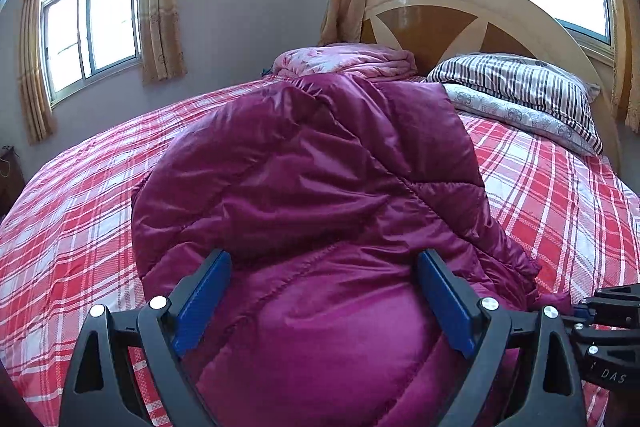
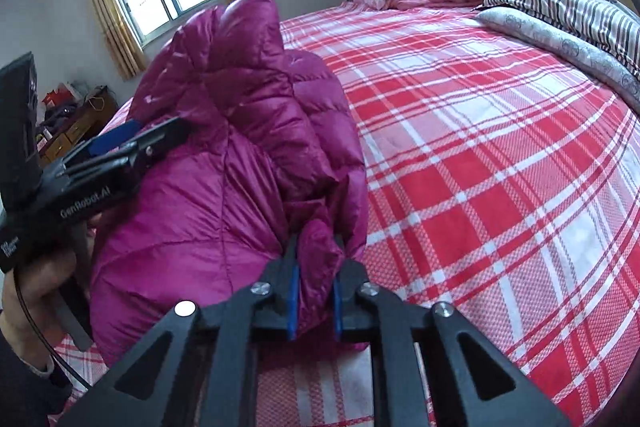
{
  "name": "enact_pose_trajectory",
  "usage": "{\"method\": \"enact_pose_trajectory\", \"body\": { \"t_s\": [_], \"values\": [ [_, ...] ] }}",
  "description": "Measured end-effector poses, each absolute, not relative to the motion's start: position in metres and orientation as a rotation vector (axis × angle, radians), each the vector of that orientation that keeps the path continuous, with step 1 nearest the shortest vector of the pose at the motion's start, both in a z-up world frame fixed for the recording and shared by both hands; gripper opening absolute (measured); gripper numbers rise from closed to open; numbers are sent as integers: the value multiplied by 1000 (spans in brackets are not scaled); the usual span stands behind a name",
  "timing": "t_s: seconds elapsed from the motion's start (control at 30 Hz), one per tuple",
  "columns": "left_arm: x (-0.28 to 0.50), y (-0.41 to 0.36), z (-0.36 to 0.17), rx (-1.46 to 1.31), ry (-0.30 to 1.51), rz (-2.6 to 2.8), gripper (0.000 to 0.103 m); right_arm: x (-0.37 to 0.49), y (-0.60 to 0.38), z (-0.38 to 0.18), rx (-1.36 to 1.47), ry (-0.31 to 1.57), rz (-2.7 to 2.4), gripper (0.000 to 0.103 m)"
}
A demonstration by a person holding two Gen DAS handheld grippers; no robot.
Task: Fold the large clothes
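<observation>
Red-and-white plaid bedding (image 1: 560,195) covers the bed and fills most of both views, with wide bare stretches to the right of the magenta down jacket (image 1: 320,163) in the right wrist view and to its lower left in the left wrist view. That jacket lies bunched along the middle of the bed, its far end reaching toward the headboard (image 1: 436,11) at the upper right. Near that end sit a folded pink quilt (image 1: 348,61) and a striped pillow (image 1: 516,79) stacked on a grey patterned pillow (image 1: 532,115), crowding the upper right of the frame. Curtained windows (image 1: 92,27) stand beyond the bed's far edge.

At the bottom of the left wrist view, the left hand-held gripper (image 1: 324,263) has its blue pads spread wide over the jacket's near, puffy end, pressing on nothing. In the right wrist view, the right hand-held gripper (image 2: 316,251) is clamped on a fold at the jacket's lower right edge, by the plaid. A cluttered wooden dresser (image 2: 76,127) stands at the left edge.
</observation>
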State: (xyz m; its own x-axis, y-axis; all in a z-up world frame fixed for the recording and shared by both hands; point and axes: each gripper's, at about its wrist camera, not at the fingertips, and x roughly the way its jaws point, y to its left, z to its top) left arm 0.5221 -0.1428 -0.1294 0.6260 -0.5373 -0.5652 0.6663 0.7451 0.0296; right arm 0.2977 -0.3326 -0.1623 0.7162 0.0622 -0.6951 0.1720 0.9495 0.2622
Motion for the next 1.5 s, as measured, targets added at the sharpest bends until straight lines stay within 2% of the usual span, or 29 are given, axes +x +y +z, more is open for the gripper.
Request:
{"method": "enact_pose_trajectory", "body": {
  "t_s": [0.23,0.3,0.33,0.37,0.4,0.43,0.63,0.83,0.87,0.9,0.93,1.07,1.2,1.27,1.3,1.37,1.5],
  "values": [
    [518,-156,-141,309,551,-693,96,290,-326,-163,282,781,-80,16],
    [518,-154,-139,301,557,-701,96,286,-338,-152,337,763,-83,21],
    [518,-153,-137,299,560,-705,96,286,-343,-145,343,744,-91,32],
    [519,-152,-135,299,562,-709,96,284,-347,-135,337,707,-106,49],
    [519,-150,-131,294,558,-705,96,283,-349,-122,326,661,-120,56],
    [519,-148,-128,285,548,-698,96,286,-351,-111,312,635,-130,59],
    [529,-135,-110,202,517,-652,96,348,-344,-74,233,631,-67,59],
    [541,-127,-119,202,555,-621,96,404,-330,-80,189,706,1,61],
    [543,-124,-120,194,561,-614,96,410,-330,-89,197,732,21,54],
    [546,-121,-120,183,564,-605,96,414,-331,-94,208,753,29,42],
    [548,-118,-120,176,565,-594,96,416,-333,-98,214,765,38,20],
    [558,-112,-119,136,566,-543,96,400,-341,-106,212,747,-8,13],
    [565,-124,-128,124,607,-558,96,393,-360,-132,263,795,-49,14],
    [566,-137,-135,181,629,-549,96,392,-365,-138,277,802,-50,21],
    [563,-142,-137,217,625,-533,96,388,-368,-135,290,795,-60,25],
    [560,-144,-134,244,616,-515,96,381,-375,-122,310,768,-93,42],
    [564,-137,-119,188,659,-437,96,365,-374,-72,254,615,-153,44]
  ]
}}
